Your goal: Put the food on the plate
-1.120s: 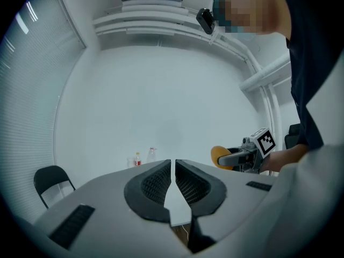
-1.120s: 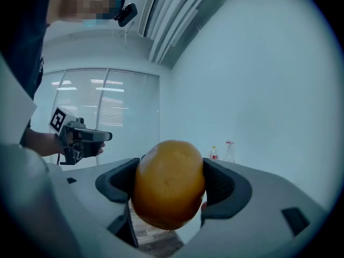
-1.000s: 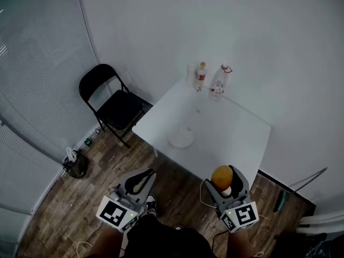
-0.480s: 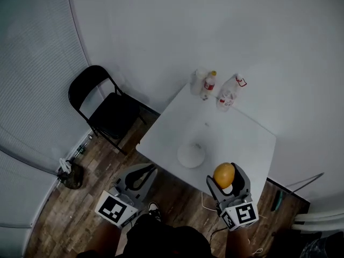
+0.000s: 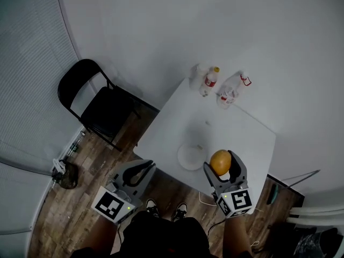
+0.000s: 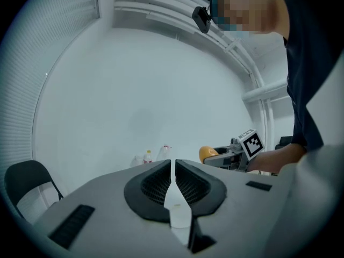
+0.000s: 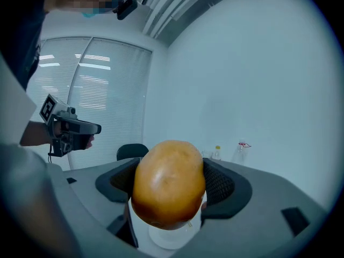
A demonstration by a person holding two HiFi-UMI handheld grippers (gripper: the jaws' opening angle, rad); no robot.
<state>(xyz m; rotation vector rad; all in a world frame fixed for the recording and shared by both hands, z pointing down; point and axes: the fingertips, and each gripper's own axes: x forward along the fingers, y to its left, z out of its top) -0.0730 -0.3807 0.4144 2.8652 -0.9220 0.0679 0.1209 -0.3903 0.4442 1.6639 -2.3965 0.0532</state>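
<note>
One food item (image 7: 168, 183), one plate (image 5: 183, 156), two bottles (image 5: 210, 81) (image 5: 231, 92), one chair (image 5: 99, 109) and two claws are in view. The food is a smooth, rounded, golden-orange lump, darker at its lower edge. The right claw (image 5: 221, 169) is clenched on it and holds it in the air just beside the plate, on the side away from the chair. The left claw (image 6: 172, 171) is pressed together on nothing, held level off the counter (image 5: 236, 138), nearer the person than the plate. Both bottles stand well beyond the plate.
</note>
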